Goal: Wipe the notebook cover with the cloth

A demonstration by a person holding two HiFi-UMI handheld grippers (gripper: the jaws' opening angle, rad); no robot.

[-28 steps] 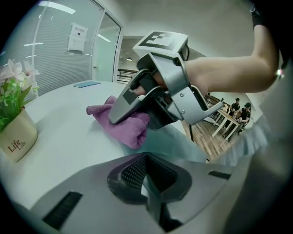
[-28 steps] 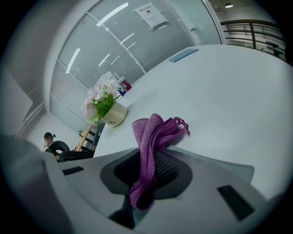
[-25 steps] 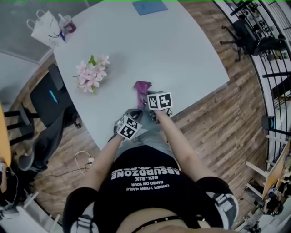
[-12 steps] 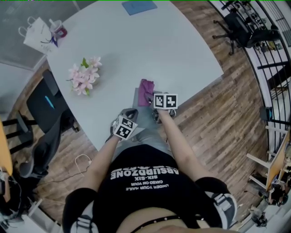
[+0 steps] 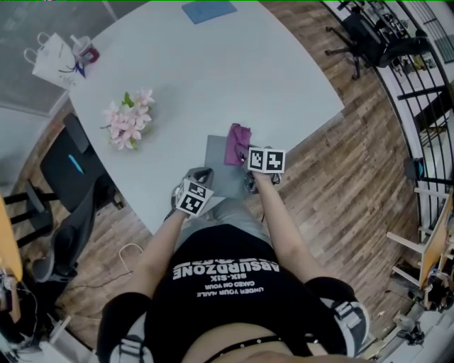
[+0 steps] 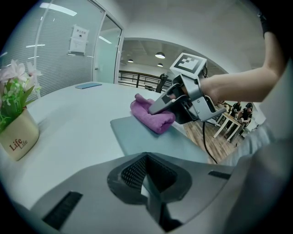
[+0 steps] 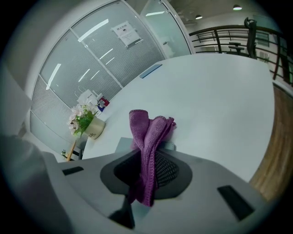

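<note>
- Pale, round-edged surface (image 5: 284,78): a flat grey rectangular notebook (image 5: 221,170) lies close to its near edge, directly in front of the person.
- Bunched purple knitted cloth (image 5: 237,144): it sits at the notebook's far right corner. The rest of the cover shows bare.
- Right gripper (image 7: 145,176): its jaws are clamped on the cloth, and a fold hangs down between them. The gripper reaches in from the notebook's right side.
- Left gripper (image 6: 147,180): its jaws are pressed together with nothing between them. It sits by the notebook's near left corner, and contact with the cover cannot be judged.
- Open room beyond the cloth: the surface runs bare toward its far side, where a flat blue sheet (image 5: 208,10) lies near the far edge.
- Left side: a cream pot of pink flowers (image 5: 126,118) stands well apart from the notebook. A white paper bag (image 5: 53,60) stands at the far left corner.
- Right side: the surface's curved edge passes near the notebook, with brown wooden floor (image 5: 340,184) beyond it.
- A black chair (image 5: 71,163) stands beside the left edge.
</note>
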